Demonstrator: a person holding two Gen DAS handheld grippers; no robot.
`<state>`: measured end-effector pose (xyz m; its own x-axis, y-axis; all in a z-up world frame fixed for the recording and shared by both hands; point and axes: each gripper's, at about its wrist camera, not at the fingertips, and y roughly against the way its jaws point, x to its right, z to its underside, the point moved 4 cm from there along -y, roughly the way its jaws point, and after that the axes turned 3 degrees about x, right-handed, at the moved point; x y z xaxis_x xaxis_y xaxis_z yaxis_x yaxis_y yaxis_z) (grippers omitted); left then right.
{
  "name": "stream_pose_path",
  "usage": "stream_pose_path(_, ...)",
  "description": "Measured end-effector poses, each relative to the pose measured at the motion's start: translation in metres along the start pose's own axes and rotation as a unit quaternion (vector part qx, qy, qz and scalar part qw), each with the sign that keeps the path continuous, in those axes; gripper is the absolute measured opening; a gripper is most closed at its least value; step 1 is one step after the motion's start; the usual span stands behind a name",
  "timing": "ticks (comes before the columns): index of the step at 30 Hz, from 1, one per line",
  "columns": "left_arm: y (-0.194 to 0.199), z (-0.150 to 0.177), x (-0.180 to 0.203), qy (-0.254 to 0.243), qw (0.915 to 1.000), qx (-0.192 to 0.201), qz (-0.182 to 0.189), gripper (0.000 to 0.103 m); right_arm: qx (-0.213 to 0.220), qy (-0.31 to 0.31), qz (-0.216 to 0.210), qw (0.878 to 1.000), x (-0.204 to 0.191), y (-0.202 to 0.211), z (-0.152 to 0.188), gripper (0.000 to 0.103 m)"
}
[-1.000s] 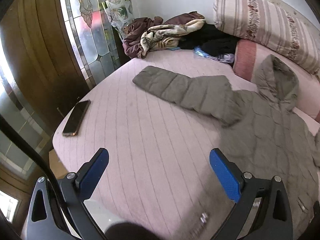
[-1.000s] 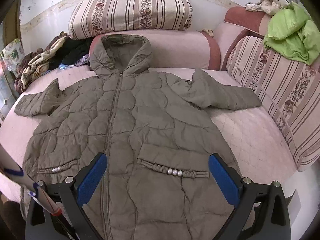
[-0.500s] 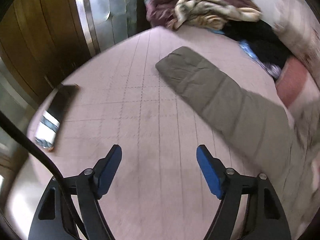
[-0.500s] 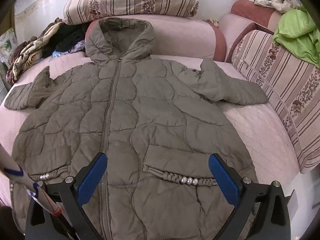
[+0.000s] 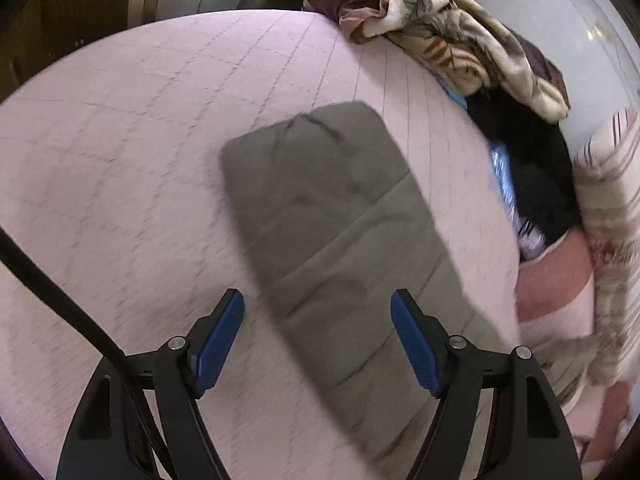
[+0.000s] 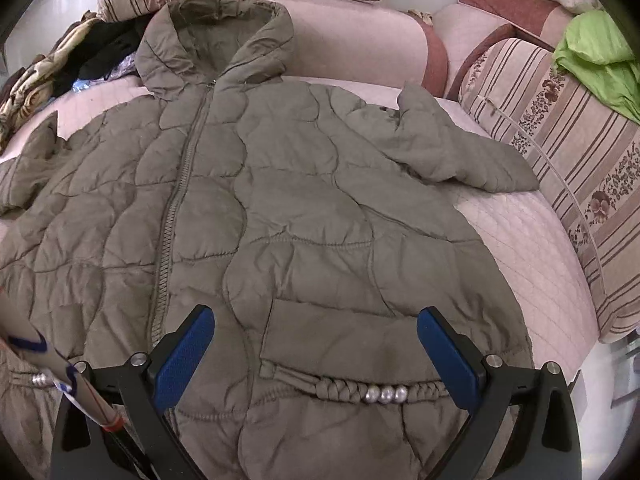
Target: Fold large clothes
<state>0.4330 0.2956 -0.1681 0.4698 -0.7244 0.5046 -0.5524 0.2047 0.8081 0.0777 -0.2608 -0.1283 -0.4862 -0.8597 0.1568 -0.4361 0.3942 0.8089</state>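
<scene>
The left gripper (image 5: 317, 338) has swung from bare bedspread to above the coat's sleeve (image 5: 336, 240), its jaws narrowed but still apart, pinching nothing; that view is blurred. The olive quilted coat (image 6: 280, 208) lies flat, front up, on the pink bed (image 6: 532, 248), its hem cut off below. The right gripper (image 6: 316, 354) hovers spread over the pearl-trimmed pocket (image 6: 352, 356).

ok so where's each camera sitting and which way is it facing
Left wrist: on the left gripper, angled down at the coat's sleeve on the bed; open blue fingers show.
Right wrist: on the right gripper, angled down over the coat; open fingers show.
Shared: coat, bed, clothes pile.
</scene>
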Motion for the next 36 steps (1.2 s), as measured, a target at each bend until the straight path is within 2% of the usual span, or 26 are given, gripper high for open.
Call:
stream_pose_path(3, -0.012, -0.010, 0.005, 0.011, 0.9999, 0.007, -0.006, 0.073, -0.004, 0.002, 0.005, 1.000, -0.001, -0.007, -0.002, 0.103)
stream_pose_path(4, -0.014, -0.012, 0.008, 0.004, 0.9997, 0.007, -0.021, 0.053, -0.004, 0.002, 0.006, 1.000, -0.002, -0.008, -0.002, 0.103)
stream_pose_path(6, -0.015, -0.012, 0.016, -0.041, 0.9950, 0.002, -0.091, 0.019, -0.005, 0.003, 0.009, 1.000, -0.002, -0.009, -0.003, 0.103)
stream_pose_path(7, -0.012, -0.010, 0.022, -0.059, 0.9932, 0.001, -0.100, 0.013, -0.005, 0.003, 0.009, 1.000, -0.002, -0.009, -0.003, 0.103)
stream_pose_path(9, 0.001, -0.006, 0.034, -0.076, 0.9922, 0.006, -0.099, 0.010, -0.003, 0.002, 0.006, 1.000, -0.001, -0.008, -0.004, 0.102)
stream_pose_path(14, 0.055, 0.018, 0.085, -0.134, 0.9895, 0.027, -0.048, 0.008, 0.013, -0.002, -0.010, 1.000, 0.002, 0.006, -0.003, 0.101)
stream_pose_path(17, 0.092, 0.053, 0.131, -0.183, 0.9826, 0.033, -0.008, 0.008, 0.027, -0.007, -0.017, 0.999, 0.008, 0.018, -0.001, 0.101)
stream_pose_path(21, 0.129, 0.126, 0.198, -0.254, 0.9655, 0.019, 0.053, 0.008, 0.041, -0.024, -0.023, 0.999, 0.023, 0.033, 0.002, 0.101)
stream_pose_path(24, 0.139, 0.193, 0.234, -0.305, 0.9492, 0.005, 0.078, 0.008, 0.046, -0.045, -0.024, 0.998, 0.041, 0.041, 0.005, 0.101)
stream_pose_path(28, 0.123, 0.270, 0.253, -0.346, 0.9349, -0.028, 0.075, 0.009, 0.051, -0.067, -0.020, 0.996, 0.068, 0.052, 0.013, 0.101)
stream_pose_path(31, 0.111, 0.316, 0.252, -0.365, 0.9297, -0.031, 0.036, 0.016, 0.050, -0.080, -0.017, 0.995, 0.088, 0.056, 0.020, 0.101)
stream_pose_path(33, 0.114, 0.337, 0.246, -0.368, 0.9283, -0.041, 0.035, 0.018, 0.048, -0.092, -0.020, 0.994, 0.100, 0.058, 0.024, 0.101)
stream_pose_path(35, 0.128, 0.349, 0.238, -0.364, 0.9288, -0.046, 0.051, 0.030, 0.046, -0.099, -0.026, 0.994, 0.106, 0.060, 0.025, 0.101)
stream_pose_path(36, 0.140, 0.355, 0.232, -0.365, 0.9285, -0.039, 0.058, 0.040, 0.043, -0.101, -0.032, 0.993, 0.107, 0.060, 0.025, 0.101)
